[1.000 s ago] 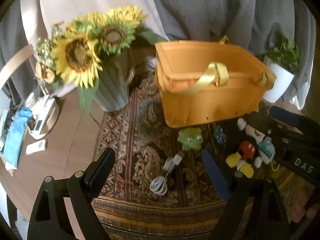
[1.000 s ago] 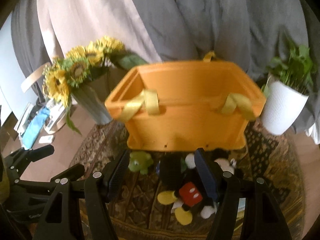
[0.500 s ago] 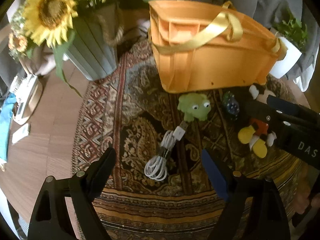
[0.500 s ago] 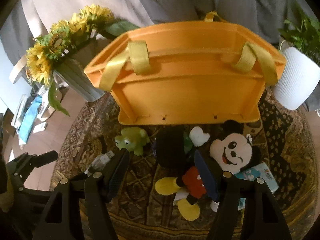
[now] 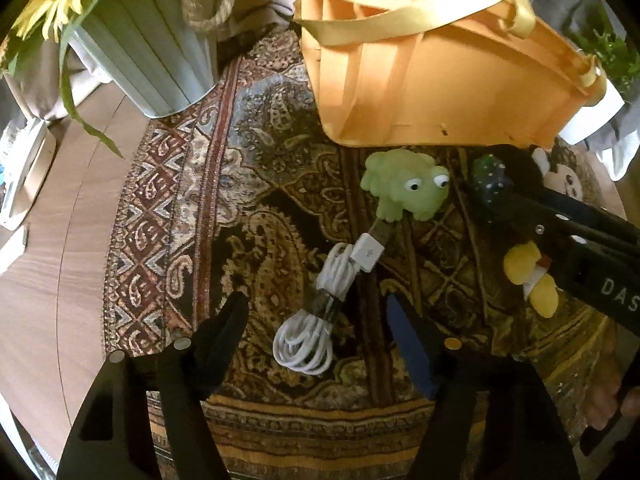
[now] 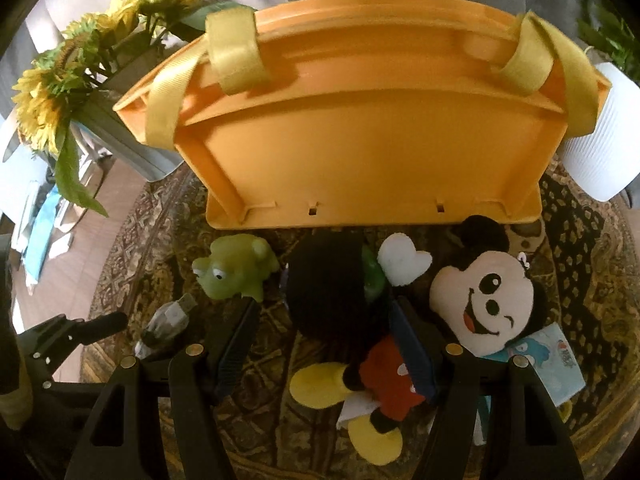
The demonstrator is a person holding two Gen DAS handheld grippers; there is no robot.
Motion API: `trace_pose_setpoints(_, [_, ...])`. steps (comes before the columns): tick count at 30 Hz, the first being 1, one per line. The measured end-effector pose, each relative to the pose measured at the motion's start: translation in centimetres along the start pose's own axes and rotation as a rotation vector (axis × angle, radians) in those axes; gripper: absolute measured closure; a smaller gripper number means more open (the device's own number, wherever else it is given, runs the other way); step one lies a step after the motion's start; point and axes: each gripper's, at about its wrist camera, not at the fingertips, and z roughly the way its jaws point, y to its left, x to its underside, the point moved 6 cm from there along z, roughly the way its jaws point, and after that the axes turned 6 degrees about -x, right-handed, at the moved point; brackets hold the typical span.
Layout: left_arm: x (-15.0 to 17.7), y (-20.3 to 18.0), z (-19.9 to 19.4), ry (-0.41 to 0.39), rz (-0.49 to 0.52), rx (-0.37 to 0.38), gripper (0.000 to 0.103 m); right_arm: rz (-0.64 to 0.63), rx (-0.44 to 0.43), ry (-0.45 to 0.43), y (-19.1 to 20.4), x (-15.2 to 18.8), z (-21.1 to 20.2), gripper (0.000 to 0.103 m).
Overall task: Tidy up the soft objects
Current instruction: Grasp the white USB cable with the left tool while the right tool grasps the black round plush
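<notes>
An orange basket (image 6: 360, 128) with yellow ribbon handles (image 6: 236, 60) is seen on a patterned rug (image 5: 256, 184) laid over a wooden table (image 5: 52, 248); only its ribbed walls can be seen, and what it holds cannot be told. The soft objects are gathered on the rug just in front of it: a green frog toy (image 5: 404, 188), a dark sparkly ball (image 5: 490, 186), and a mouse plush (image 6: 476, 304) lying on its back partly over a blue-and-white packet (image 6: 556, 364). A coiled white cable (image 5: 316, 320) is seen touching the frog. The left claw (image 5: 316, 320) is caught closing, its fingers either side of the cable but not touching it. The right claw (image 6: 324, 336) is held apart over the plush's body, its blue-padded finger lying across the red shorts, with no grip evident. A ribbed grey vase (image 5: 160, 56) of sunflowers (image 6: 44, 108) is seen to the basket's left, and a white pot (image 6: 596, 136) holding a green plant (image 6: 612, 40) to its right.
</notes>
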Motion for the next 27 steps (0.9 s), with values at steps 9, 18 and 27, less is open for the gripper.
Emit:
trace_pose_setpoints(9, [-0.7, -0.2, 1.8, 0.026, -0.042, 0.029, 0.055, -0.017, 0.019, 0.000, -0.1, -1.0, 1.1, 0.035])
trace_pose_setpoints(18, [-1.1, 0.1, 2.2, 0.005, -0.077, 0.051, 0.077, -0.025, 0.051, -0.009, -0.5, -1.4, 1.5, 0.042])
trace_pose_setpoints(27, [0.0, 0.1, -0.3, -0.053, -0.136, 0.073, 0.079, -0.016, 0.008, -0.013, -0.6, -0.9, 0.5, 0.044])
